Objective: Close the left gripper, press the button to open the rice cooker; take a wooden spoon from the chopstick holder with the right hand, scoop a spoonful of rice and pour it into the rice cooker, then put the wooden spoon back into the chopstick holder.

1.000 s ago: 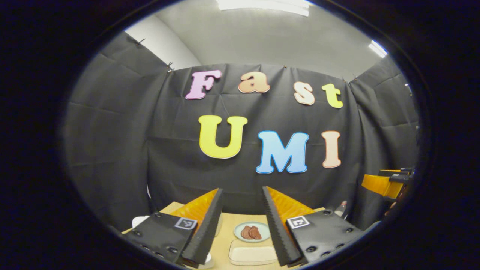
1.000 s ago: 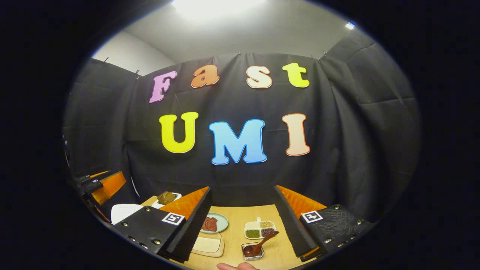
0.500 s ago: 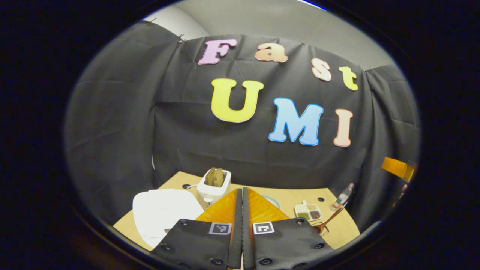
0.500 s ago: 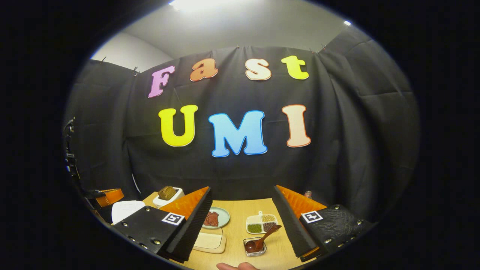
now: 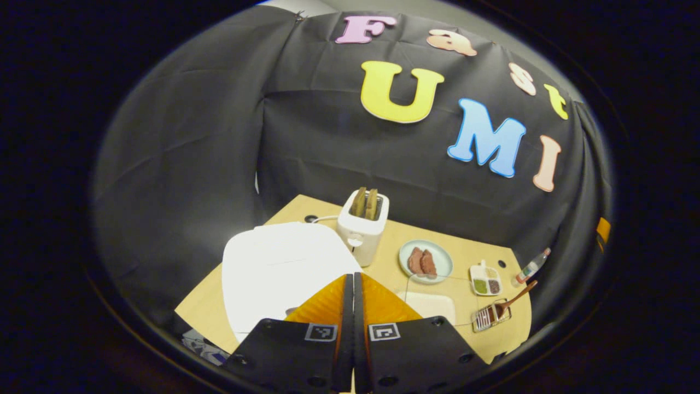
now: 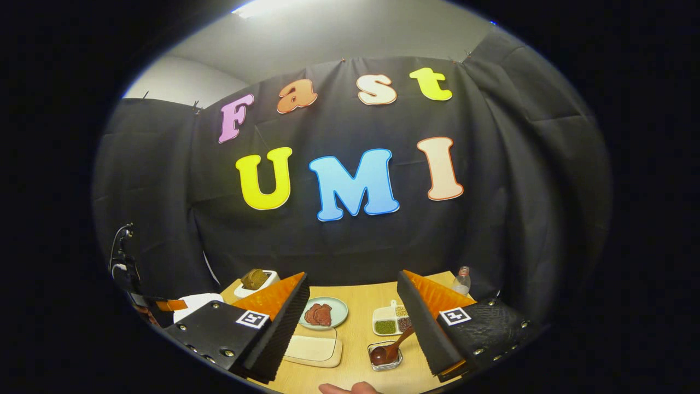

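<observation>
- white and closed, the rice cooker [image 5: 279,262] sits at the left of the wooden table [image 5: 481,323] in the left gripper view, its lid glaring so bright that no button can be made out.
- the left gripper [image 5: 350,279] has its two fingers pressed flat together with nothing between them; their tips lie over the cooker's near right edge, though contact cannot be judged.
- behind the cooker a white toaster [image 5: 362,225] holds two browned slices upright in its slots.
- a pale green plate [image 5: 440,268] carries two reddish slices; a divided white dish [image 6: 383,316] holds green, dark and pale grains in separate cells.
- the wooden spoon [image 6: 389,348] rests bowl-down in a small clear chopstick holder [image 6: 374,346], handle leaning up to the right.
- the right gripper [image 6: 353,284] is wide apart and empty; the spoon lies low between its fingers, nearer the right one, which hides the handle's end.
- a cream tray [image 6: 313,350] lies before the plate, partly covered by the left finger.
- a small bottle [image 6: 462,280] stands at the table's far right corner.
- a fingertip [image 6: 350,388] is cut off at the bottom edge.
</observation>
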A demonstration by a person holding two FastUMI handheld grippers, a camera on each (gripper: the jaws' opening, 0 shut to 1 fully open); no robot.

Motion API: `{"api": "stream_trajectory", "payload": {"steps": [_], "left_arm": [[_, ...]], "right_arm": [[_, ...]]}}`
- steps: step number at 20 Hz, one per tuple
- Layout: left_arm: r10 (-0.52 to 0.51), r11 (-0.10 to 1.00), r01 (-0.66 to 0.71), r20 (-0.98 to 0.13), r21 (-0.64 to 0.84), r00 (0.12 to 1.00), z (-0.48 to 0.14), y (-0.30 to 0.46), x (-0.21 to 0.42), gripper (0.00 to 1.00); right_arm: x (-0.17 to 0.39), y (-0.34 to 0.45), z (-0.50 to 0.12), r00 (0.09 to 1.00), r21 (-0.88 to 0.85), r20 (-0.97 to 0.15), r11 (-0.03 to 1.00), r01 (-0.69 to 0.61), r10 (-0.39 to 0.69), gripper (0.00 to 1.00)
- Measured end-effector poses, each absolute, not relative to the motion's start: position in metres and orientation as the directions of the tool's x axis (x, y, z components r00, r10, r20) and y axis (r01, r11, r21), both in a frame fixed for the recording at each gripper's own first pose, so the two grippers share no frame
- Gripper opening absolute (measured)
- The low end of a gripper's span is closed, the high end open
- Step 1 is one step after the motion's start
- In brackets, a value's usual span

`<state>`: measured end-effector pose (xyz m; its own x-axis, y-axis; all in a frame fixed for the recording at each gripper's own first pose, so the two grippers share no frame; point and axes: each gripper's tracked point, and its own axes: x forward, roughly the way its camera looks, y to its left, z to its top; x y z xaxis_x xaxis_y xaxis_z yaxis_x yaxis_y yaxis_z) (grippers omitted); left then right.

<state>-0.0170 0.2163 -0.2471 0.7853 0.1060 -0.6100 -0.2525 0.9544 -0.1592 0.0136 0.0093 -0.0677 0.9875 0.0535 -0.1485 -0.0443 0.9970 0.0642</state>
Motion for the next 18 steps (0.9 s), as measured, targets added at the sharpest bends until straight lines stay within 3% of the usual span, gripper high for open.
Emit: {"api": "stream_trajectory", "payload": {"steps": [12, 18], "left_arm": [[0.109, 0.941, -0.315, -0.775, -0.121, 0.623, -0.332, 0.242, -0.036, 0.11], [0.151, 0.952, -0.3, -0.749, -0.067, 0.645, -0.326, 0.244, -0.032, 0.11]], "right_arm": [[0.016, 0.001, -0.08, 0.984, 0.077, -0.178, 0.997, -0.018, 0.032, 0.98], [0.017, 0.005, -0.081, 0.983, 0.081, -0.179, 0.996, -0.026, 0.041, 0.98]]}}
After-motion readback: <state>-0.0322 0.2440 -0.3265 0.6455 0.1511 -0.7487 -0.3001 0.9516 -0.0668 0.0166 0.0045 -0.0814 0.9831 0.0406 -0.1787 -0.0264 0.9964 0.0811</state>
